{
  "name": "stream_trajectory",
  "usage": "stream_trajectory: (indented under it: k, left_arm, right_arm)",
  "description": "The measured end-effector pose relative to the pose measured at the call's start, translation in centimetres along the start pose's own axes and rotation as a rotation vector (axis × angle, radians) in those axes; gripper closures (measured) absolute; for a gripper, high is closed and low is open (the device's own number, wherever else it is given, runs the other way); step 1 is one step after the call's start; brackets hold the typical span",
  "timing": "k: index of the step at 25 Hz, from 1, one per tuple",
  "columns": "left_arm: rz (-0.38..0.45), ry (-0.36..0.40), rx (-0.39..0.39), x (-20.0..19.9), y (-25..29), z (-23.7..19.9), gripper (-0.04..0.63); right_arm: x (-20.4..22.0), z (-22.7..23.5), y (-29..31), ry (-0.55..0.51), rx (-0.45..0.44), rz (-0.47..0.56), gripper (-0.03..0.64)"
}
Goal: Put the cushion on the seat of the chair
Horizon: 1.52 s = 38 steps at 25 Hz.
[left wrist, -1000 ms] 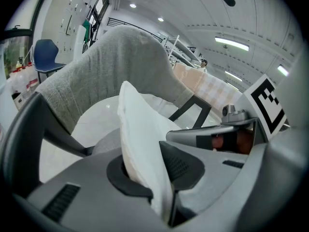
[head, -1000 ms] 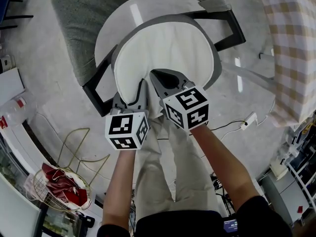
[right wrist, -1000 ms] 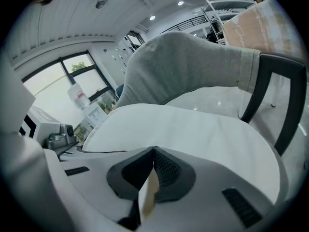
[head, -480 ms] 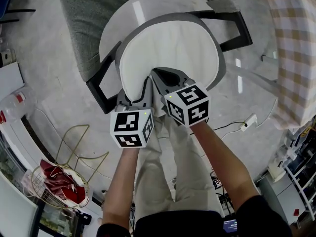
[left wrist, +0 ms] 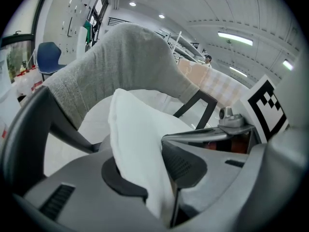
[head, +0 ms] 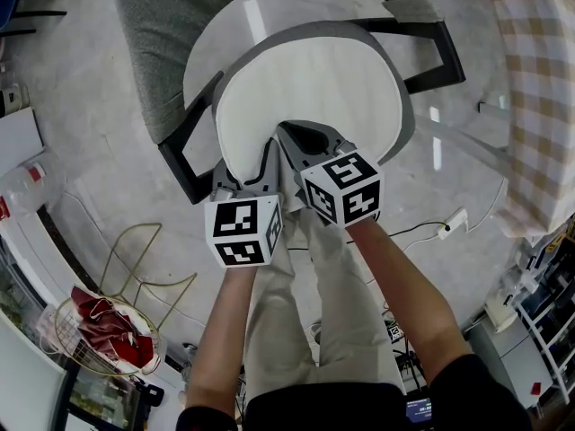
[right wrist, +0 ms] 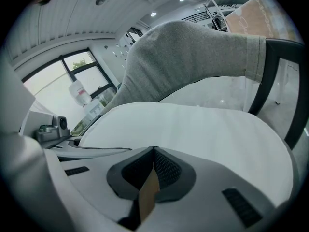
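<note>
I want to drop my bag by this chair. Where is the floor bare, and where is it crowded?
Bare floor lies left of the chair, more to its right before the checked cloth. Crowded: the cushion covers most of the seat, the left claw and right claw sit at its near edge, the left one's jaws opening with fabric between them.

Brightly and evenly lit from overhead by ceiling light strips (left wrist: 235,37). In the right gripper view, daylight through a window (right wrist: 79,76), blown out to white. White glare streaks on the glossy floor (head: 437,149). White cushion (head: 305,97) close to overexposed, with little texture showing. Strong fisheye bending and black rounded corners in both gripper views. Crisp across the head view; slightly soft on whatever lies closest to the gripper lenses.
</note>
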<state>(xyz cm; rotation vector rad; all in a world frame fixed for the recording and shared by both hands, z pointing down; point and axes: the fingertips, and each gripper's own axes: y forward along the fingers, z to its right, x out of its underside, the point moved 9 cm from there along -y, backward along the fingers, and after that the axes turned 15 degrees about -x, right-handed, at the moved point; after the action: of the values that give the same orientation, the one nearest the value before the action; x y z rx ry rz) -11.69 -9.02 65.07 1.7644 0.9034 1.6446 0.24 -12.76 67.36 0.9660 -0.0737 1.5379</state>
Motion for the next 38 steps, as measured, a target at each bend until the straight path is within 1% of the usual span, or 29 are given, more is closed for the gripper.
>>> stream_trajectory:
  k: [4,7,11,17,25,38]
  left_arm:
    - [-0.019,0.020,-0.019,0.4,0.1,-0.1,0.467]
    - [-0.031,0.018,-0.027,0.6,0.3,-0.3,0.453]
    - [-0.052,0.024,-0.043,1.0,0.5,-0.4,0.446]
    - [-0.086,0.053,-0.053,1.3,0.7,-0.6,0.436]
    - [-0.117,0.045,-0.082,2.0,0.8,-1.3,0.426]
    - [-0.129,0.041,-0.100,2.4,0.5,-1.4,0.426]
  right_arm:
    - [0.4,0.2,0.3,0.005,0.008,-0.008,0.597]
    - [0.5,0.6,0.5,0.009,0.013,-0.014,0.597]
    - [0.9,0.9,0.9,0.001,0.009,-0.031,0.597]
    - [1.4,1.7,1.4,-0.013,0.040,-0.049,0.597]
    - [2.0,2.3,2.5,-0.031,0.046,-0.083,0.597]
    - [2.7,3.2,3.3,-0.046,0.058,-0.107,0.597]
